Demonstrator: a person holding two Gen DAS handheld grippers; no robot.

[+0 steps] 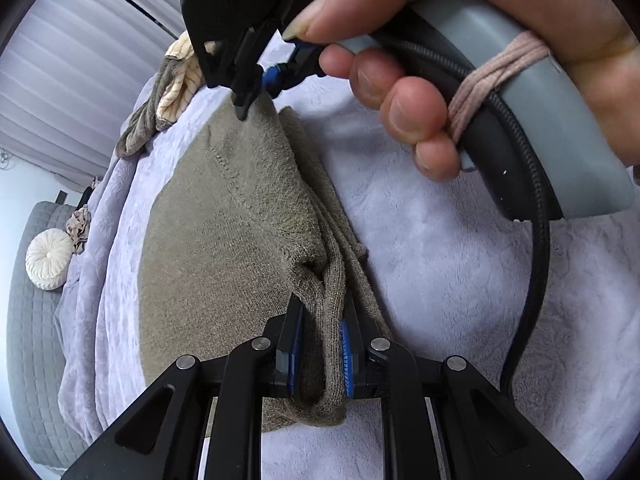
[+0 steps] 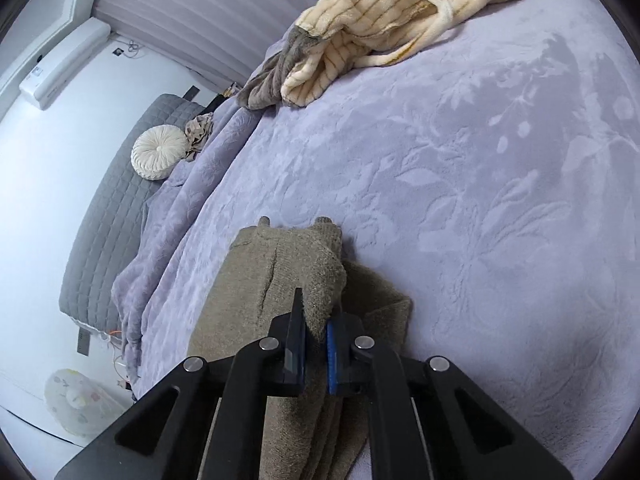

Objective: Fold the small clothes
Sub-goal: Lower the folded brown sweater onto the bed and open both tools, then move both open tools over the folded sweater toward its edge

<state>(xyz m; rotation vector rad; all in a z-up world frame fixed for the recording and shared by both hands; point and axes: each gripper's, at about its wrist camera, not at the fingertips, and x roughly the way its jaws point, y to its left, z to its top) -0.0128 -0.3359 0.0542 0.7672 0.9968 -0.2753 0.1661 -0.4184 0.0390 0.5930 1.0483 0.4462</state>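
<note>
The bed (image 2: 460, 168), under a lilac blanket with a leaf pattern, has wide bare room to the right of the work, running up toward its far edge. Its left edge falls away in folds beside a grey quilted surface (image 2: 120, 184).

The brown knitted garment (image 1: 224, 232) lies on the blanket near the bed's left edge, partly folded, one layer doubled over another. In the right wrist view it (image 2: 272, 280) stretches away from the camera.

A striped cream-and-grey fleece (image 2: 400, 12) is heaped at the far edge, well apart from the garment. A round white cushion (image 2: 156, 152) and a small crumpled beige cloth (image 2: 198, 132) sit at the far left, off the working area. Nothing lies between the garment and the open blanket.

The left claw (image 1: 322, 344) is clenched on a bunched fold of the garment at its near end. The right claw (image 1: 250, 98) pinches the garment's far corner, pulling it into a peak; from its own camera it (image 2: 316, 344) has knit between its pads. The right hand (image 1: 500, 40) wraps the grey handle, with fingers curled beneath.
</note>
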